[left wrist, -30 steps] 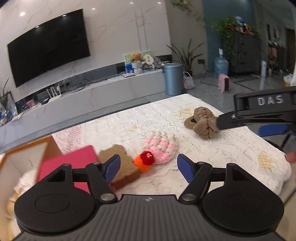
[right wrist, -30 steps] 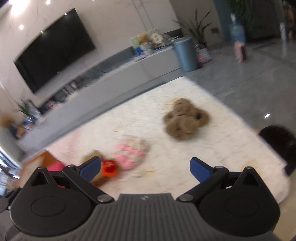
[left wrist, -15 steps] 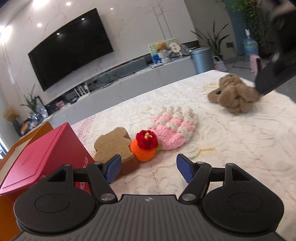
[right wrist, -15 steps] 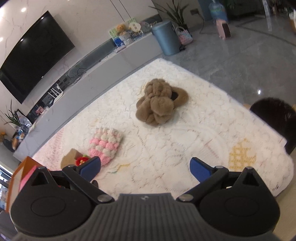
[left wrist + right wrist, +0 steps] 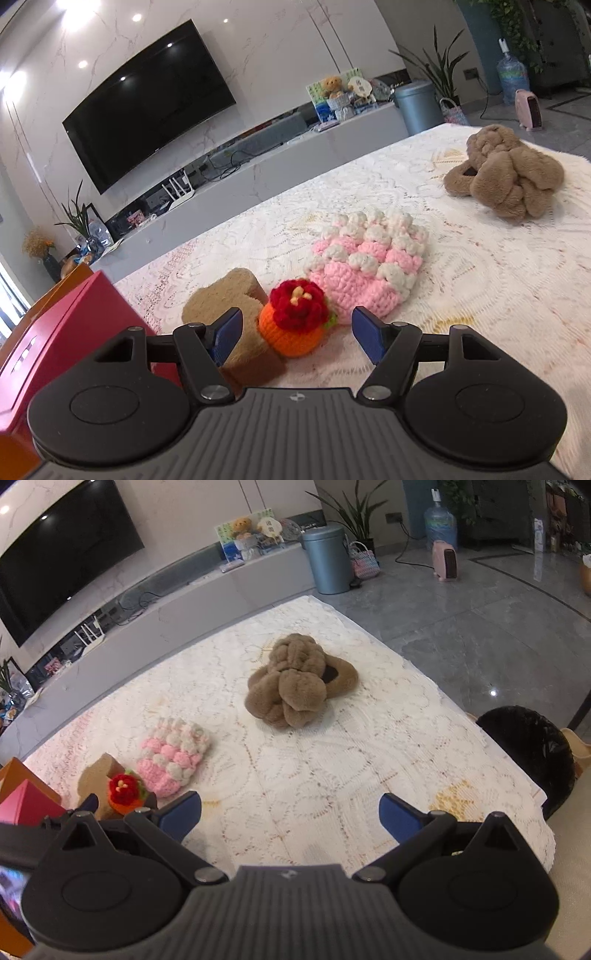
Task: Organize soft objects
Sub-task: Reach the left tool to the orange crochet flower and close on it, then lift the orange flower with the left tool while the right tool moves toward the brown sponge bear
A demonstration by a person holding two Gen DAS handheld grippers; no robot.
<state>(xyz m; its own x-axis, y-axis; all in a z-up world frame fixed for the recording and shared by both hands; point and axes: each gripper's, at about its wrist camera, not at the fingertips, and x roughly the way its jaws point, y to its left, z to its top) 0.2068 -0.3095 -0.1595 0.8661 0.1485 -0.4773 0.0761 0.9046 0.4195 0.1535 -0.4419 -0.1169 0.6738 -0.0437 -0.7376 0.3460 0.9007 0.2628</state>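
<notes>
Down comes the left gripper [image 5: 295, 334], jaws spread and empty, now framing the orange crochet ball [image 5: 293, 324] beside the tan sponge [image 5: 221, 299]. Right gripper [image 5: 290, 818] hangs released. Beyond: pink crochet pouch [image 5: 367, 267], then brown plush [image 5: 295, 681].

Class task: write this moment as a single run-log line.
left gripper: open, at orange knit toy | right gripper: open, empty | pink pouch, brown plush: untouched on cloth
</notes>
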